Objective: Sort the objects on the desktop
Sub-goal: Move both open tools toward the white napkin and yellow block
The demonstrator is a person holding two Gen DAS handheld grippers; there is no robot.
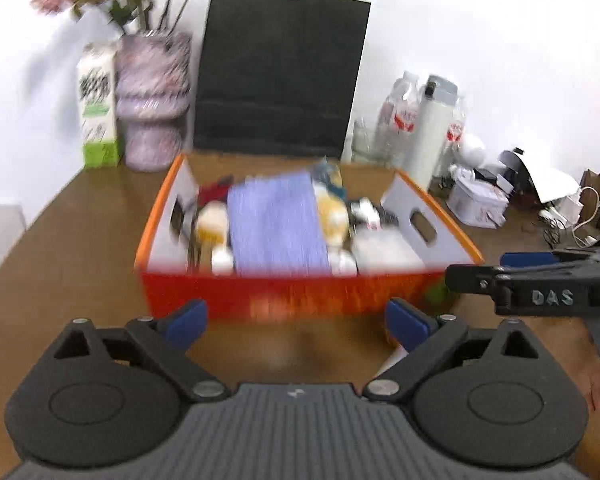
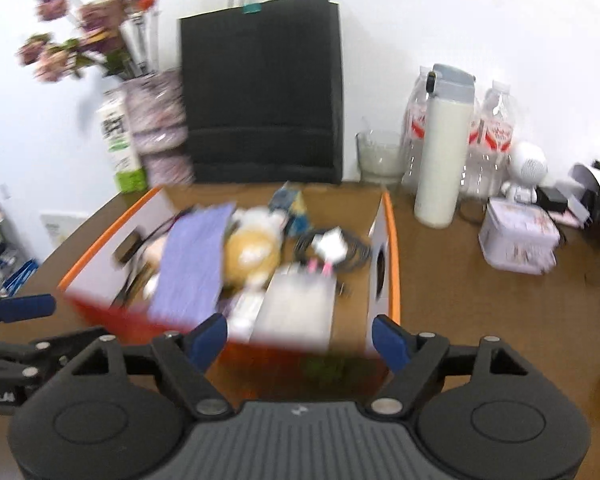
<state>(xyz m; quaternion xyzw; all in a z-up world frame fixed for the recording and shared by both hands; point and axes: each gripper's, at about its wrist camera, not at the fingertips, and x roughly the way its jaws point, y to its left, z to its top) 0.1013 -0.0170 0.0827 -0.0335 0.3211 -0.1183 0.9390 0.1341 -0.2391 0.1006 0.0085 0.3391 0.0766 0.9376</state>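
Directly ahead of both grippers sits the box (image 1: 300,296), orange outside and white inside, on the brown table (image 1: 80,260). The left gripper (image 1: 296,326) has its jaws spread wide with nothing between the blue pads (image 1: 188,322); the near wall of the box lies just beyond them. The right gripper (image 2: 300,338) is likewise spread, empty, hanging over the near right corner of the box. From the left wrist view, the right gripper enters at the right edge, beside the box's right front corner.

Inside the box, a purple cloth (image 1: 276,228) lies down the middle. Right of it is a yellowish round thing (image 2: 252,254), too blurred to name, then a black cable (image 2: 340,254) with a white plug and a pale flat packet (image 2: 296,308) nearest the right gripper.

Beyond the box stands a black bag (image 1: 280,76). Far left of it are a vase (image 1: 152,108) with flowers and a carton (image 1: 98,112); far right, a white flask (image 2: 444,148), bottles (image 2: 496,128) and a tin (image 2: 518,240).
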